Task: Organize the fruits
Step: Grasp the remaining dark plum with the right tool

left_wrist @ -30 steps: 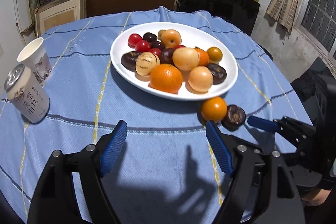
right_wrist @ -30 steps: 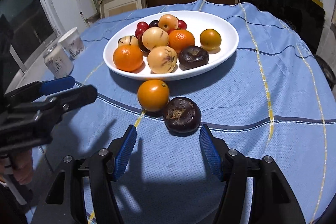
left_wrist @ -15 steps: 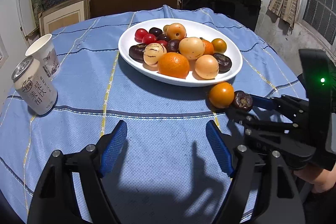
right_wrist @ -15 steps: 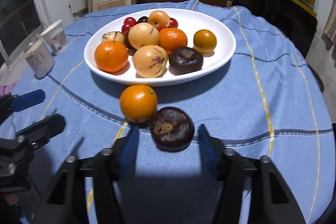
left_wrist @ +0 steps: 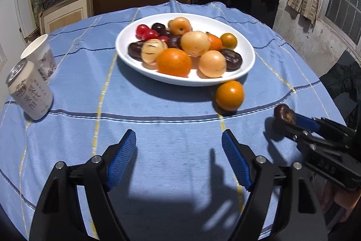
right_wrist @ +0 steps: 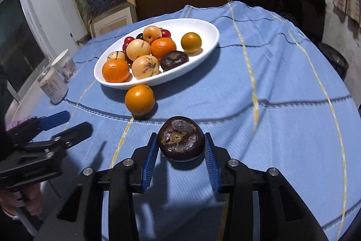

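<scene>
A light blue cloth (left_wrist: 158, 128) with thin yellow and dark blue stripes is spread over the counter. The plate (left_wrist: 246, 46) is seen to be white, and orange, tan, red and dark purple-brown fruits are piled in it. Beside the plate, a glossy orange fruit (right_wrist: 140, 100) is seen. Blue ribbed pads are borne by the black tongs (right_wrist: 180, 150), between which a dark brown fruit (right_wrist: 180, 139) is seen.

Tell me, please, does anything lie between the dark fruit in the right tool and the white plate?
Yes: the loose orange sits on the cloth just before the plate's near rim, roughly on the line from the dark fruit held in the right tool. The plate's right part looks free, so lifting over or swinging right should clear it.
</scene>
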Action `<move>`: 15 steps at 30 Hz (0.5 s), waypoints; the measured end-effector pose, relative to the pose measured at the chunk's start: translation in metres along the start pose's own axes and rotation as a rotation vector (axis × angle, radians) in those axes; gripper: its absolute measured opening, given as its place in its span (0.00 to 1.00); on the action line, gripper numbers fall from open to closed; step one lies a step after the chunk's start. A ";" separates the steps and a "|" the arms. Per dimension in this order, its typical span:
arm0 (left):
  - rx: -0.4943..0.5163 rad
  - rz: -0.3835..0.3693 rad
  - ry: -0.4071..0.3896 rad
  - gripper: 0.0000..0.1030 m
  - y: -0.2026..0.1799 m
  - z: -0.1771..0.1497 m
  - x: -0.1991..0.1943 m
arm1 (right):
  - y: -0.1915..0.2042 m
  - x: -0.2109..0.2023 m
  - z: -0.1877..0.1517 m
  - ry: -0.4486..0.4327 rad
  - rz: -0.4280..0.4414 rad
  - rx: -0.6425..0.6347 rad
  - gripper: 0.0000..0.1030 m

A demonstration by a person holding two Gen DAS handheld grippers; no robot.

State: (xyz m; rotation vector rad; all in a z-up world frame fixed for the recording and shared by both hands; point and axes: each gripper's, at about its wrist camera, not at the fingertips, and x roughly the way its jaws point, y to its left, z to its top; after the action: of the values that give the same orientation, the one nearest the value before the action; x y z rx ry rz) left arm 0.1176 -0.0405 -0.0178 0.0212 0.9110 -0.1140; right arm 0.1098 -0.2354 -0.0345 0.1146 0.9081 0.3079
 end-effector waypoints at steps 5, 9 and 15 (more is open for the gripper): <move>-0.001 0.007 0.030 0.74 -0.021 0.010 0.017 | -0.016 -0.008 -0.002 -0.030 0.022 0.058 0.40; 0.006 0.025 0.038 0.74 -0.038 0.019 0.031 | -0.026 -0.017 0.000 -0.076 0.026 0.091 0.40; -0.007 0.024 0.041 0.74 -0.046 0.027 0.041 | -0.031 -0.017 0.002 -0.061 0.044 0.112 0.40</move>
State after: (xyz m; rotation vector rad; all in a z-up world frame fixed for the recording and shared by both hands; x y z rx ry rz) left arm 0.1585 -0.0921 -0.0325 0.0278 0.9522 -0.0883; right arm 0.1082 -0.2701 -0.0280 0.2460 0.8635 0.2929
